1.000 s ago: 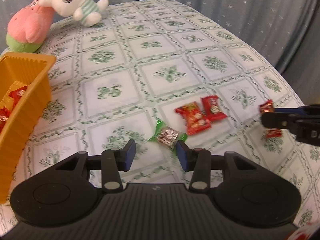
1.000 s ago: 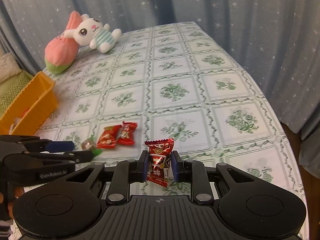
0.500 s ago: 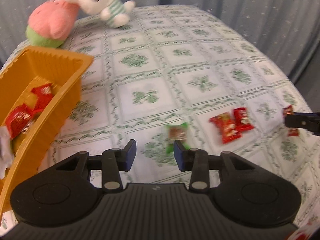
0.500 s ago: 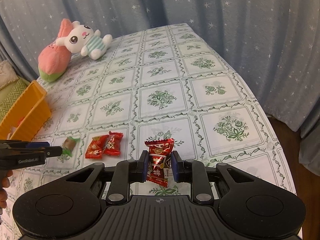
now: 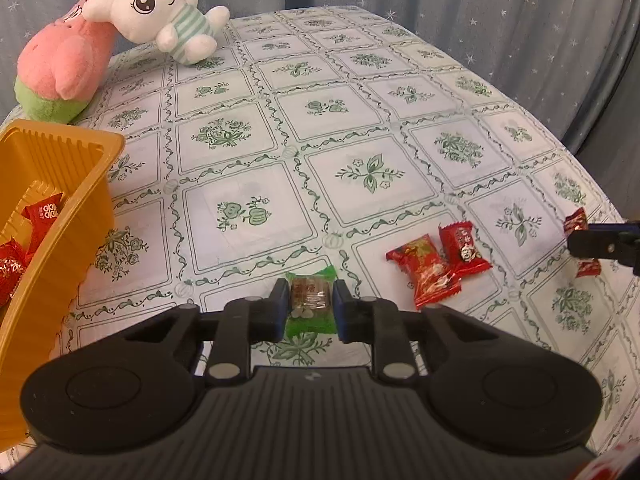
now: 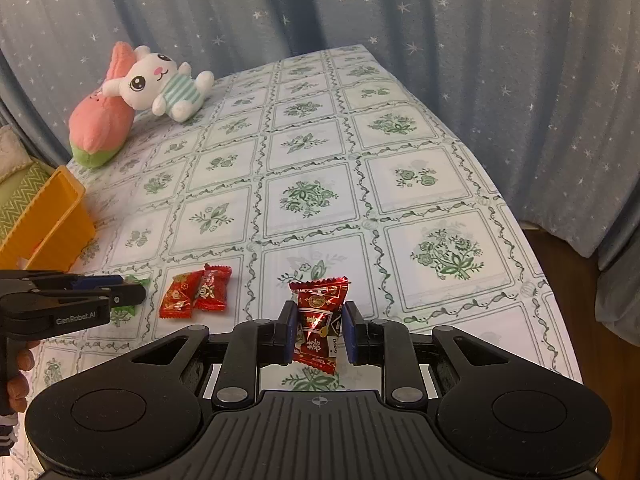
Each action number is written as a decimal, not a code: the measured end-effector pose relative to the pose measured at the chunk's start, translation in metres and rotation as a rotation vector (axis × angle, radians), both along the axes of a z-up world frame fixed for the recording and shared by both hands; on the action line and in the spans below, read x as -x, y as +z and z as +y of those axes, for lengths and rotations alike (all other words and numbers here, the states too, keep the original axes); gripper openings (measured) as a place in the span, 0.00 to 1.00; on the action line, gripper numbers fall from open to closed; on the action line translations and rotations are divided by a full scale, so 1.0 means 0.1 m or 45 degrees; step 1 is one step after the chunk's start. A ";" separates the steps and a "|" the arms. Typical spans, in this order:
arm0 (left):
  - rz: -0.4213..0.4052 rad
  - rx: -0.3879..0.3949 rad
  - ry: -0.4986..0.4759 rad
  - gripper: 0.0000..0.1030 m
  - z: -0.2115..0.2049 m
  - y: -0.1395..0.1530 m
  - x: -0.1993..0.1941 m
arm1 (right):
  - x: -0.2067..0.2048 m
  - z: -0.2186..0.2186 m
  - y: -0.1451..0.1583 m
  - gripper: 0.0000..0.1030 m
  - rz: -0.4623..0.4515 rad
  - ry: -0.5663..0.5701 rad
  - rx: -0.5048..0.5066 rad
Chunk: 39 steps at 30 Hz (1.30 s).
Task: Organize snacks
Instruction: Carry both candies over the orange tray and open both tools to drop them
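Observation:
My left gripper [image 5: 311, 304] is shut on a green-wrapped candy [image 5: 311, 300] low over the tablecloth. The same candy shows in the right wrist view [image 6: 130, 282] between the left gripper's fingers [image 6: 120, 294]. My right gripper [image 6: 319, 326] is shut on a dark red candy packet [image 6: 319, 320], held upright above the table. Two red candy packets [image 5: 438, 268] lie side by side on the cloth, right of the left gripper; they also show in the right wrist view [image 6: 196, 294]. An orange tray [image 5: 80, 184] at the left holds several red candies [image 5: 42, 212].
A pink plush [image 5: 64, 60] and a white bunny plush [image 5: 160, 20] lie at the table's far left corner. The table's right edge [image 6: 536, 264] drops off beside a starred blue curtain [image 6: 500, 60]. The right gripper's fingertips [image 5: 592, 240] show at the right edge of the left wrist view.
My left gripper has moved forward over the green candy and closed on it. My right gripper has stayed shut on the dark red packet and lifted slightly.

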<state>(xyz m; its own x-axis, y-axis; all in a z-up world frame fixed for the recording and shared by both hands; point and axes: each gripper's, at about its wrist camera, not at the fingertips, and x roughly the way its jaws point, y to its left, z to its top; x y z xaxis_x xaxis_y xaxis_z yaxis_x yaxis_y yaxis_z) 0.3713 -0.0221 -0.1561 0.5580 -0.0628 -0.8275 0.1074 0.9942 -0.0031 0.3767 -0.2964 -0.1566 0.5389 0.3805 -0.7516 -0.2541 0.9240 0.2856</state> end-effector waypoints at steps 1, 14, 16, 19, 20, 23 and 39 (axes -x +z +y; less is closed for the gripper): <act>-0.002 -0.004 -0.002 0.20 -0.01 0.00 0.00 | 0.01 -0.01 0.00 0.24 0.002 -0.002 -0.001; -0.014 0.030 0.043 0.18 0.09 0.12 0.17 | 0.00 0.11 0.07 0.24 -0.011 0.063 -0.025; -0.017 0.043 0.059 0.18 0.13 0.17 0.22 | 0.00 0.15 0.10 0.24 -0.019 0.080 -0.029; -0.035 0.056 0.084 0.18 0.19 0.26 0.32 | -0.01 0.22 0.14 0.24 -0.030 0.112 -0.038; -0.042 0.062 0.093 0.18 0.21 0.29 0.35 | -0.01 0.26 0.16 0.24 -0.033 0.125 -0.041; -0.064 0.083 0.123 0.18 0.29 0.40 0.48 | -0.01 0.39 0.20 0.24 -0.037 0.177 -0.051; -0.147 0.100 0.307 0.18 0.91 0.89 1.15 | 0.27 1.53 0.40 0.24 -0.055 0.568 -0.126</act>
